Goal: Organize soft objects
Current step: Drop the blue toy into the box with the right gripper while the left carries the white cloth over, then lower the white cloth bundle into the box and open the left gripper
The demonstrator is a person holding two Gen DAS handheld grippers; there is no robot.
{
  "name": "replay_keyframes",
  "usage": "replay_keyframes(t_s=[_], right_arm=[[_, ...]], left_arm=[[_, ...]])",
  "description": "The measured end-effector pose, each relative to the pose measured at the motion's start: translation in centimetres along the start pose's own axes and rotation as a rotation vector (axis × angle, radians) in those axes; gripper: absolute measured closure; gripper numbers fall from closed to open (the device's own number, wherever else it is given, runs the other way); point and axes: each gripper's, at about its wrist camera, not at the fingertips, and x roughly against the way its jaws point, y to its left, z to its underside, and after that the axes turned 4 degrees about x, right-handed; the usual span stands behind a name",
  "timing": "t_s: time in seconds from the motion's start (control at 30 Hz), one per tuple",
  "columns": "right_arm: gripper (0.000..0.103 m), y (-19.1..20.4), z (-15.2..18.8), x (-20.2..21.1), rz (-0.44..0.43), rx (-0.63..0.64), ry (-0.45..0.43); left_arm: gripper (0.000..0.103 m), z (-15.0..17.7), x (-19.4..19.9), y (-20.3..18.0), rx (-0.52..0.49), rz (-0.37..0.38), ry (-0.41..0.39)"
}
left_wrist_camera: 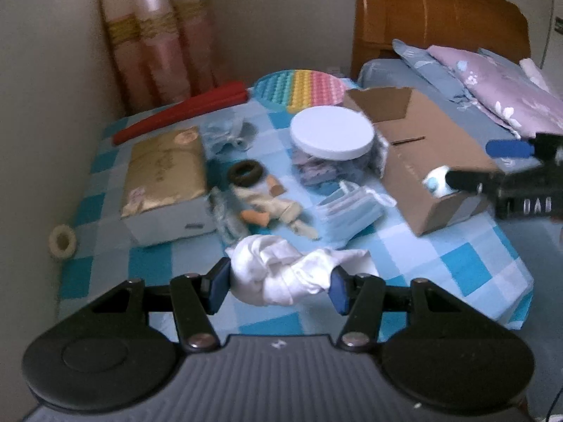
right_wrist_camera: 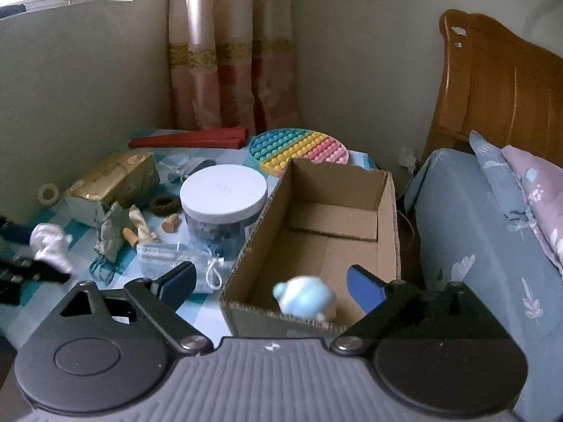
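My left gripper point(left_wrist_camera: 278, 288) is shut on a crumpled white cloth point(left_wrist_camera: 281, 274), held just above the blue checked tablecloth point(left_wrist_camera: 457, 263). That cloth point(right_wrist_camera: 49, 242) also shows blurred at the left edge of the right wrist view. My right gripper point(right_wrist_camera: 272, 279) stands open over the near end of an open cardboard box point(right_wrist_camera: 352, 176). A pale blue and white soft toy point(right_wrist_camera: 304, 300) lies blurred inside the box between the jaws, with neither pad touching it. In the left wrist view the right gripper point(left_wrist_camera: 469, 162) is at the box point(left_wrist_camera: 404, 147) with the toy point(left_wrist_camera: 436, 183) beside it.
A clear jar with a white lid point(right_wrist_camera: 223, 190) stands left of the box, face masks point(right_wrist_camera: 176, 256) in front of it. A gold box point(left_wrist_camera: 165, 172), dark hair ring point(left_wrist_camera: 244, 172), orange earplugs point(left_wrist_camera: 257, 218), rainbow bubble mat point(left_wrist_camera: 302, 88) and red roll point(left_wrist_camera: 183, 109) lie around. The bed point(right_wrist_camera: 475, 228) lies right.
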Motion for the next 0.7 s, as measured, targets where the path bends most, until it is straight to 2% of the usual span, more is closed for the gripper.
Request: replay_keyframes(t_s=[0.2,0.47,0.7], right_arm=[[0.003,0.9,1.6,1.5,0.002,-0.012,-0.009],[0.000,1.8,3.0,2.5,-0.012,-0.025,0.011],[0.000,1.6,3.4,2.5,-0.029,-0.061,0.022]], left_arm=[[0.047,-3.2,-0.7,-2.5,-0.072,0.045,-0.032],[0.047,-8.9,-3.1,-7.7,-0.166,0.152,-0.069],[0.046,-12.1,-7.4,-12.2,-0.218,0.213,-0.024]])
